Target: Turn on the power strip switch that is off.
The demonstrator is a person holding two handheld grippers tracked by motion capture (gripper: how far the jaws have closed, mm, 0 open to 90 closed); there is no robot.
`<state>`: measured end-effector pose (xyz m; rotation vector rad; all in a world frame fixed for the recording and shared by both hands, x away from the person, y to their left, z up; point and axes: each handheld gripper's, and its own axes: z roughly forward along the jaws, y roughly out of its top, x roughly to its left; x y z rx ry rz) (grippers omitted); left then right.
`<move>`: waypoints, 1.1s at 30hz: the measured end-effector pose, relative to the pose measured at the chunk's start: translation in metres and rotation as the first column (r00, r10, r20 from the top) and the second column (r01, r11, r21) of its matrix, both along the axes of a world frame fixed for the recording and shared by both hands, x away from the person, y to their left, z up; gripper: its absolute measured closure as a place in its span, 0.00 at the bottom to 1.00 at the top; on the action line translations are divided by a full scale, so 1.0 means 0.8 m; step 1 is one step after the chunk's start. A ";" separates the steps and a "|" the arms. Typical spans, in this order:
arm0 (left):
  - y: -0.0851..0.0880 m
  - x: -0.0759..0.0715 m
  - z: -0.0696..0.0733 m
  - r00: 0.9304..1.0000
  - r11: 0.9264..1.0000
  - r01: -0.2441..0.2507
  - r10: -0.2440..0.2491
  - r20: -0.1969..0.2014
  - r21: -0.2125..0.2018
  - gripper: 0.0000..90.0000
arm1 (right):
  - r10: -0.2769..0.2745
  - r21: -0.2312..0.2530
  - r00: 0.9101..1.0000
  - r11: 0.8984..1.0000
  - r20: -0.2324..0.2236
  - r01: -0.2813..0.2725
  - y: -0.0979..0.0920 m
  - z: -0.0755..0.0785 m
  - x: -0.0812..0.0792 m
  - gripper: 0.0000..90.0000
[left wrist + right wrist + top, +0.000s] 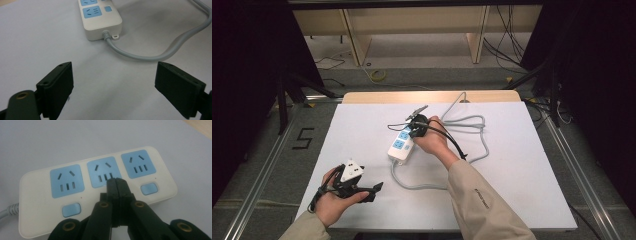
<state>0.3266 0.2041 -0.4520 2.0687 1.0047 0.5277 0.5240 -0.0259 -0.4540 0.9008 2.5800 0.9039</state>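
Observation:
A white power strip point(401, 144) with blue sockets and blue switches lies near the middle of the white table; its grey cable point(472, 135) loops to the right and back. My right gripper point(416, 131) hovers over the strip, shut with nothing between its jaws. In the right gripper view the closed tips point(117, 180) sit at the lower edge of the middle socket point(104, 171), over where the middle switch would be; touching or not I cannot tell. My left gripper point(377, 191) rests near the table's front left, open and empty, its jaws point(113, 92) pointing toward the strip's cable end point(101, 23).
The white tabletop point(362, 130) has bare room to the left and front right. A wooden strip point(377, 96) runs along its far edge. Metal rails point(264, 170) flank the table, and cables lie on the floor behind.

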 end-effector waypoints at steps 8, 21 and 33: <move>0.000 0.000 0.000 1.000 1.000 -0.002 0.002 0.003 0.000 0.17 | 0.005 -0.015 1.000 1.000 -0.001 -0.005 0.002 0.001 0.001 1.00; 0.000 0.000 0.000 1.000 1.000 0.001 -0.001 0.004 0.004 0.17 | -0.002 -0.023 1.000 1.000 -0.009 0.002 0.003 0.001 0.001 1.00; 0.000 -0.001 0.001 1.000 1.000 0.000 0.000 0.005 0.006 0.17 | 0.000 -0.033 1.000 0.999 -0.008 0.000 0.005 0.002 0.002 1.00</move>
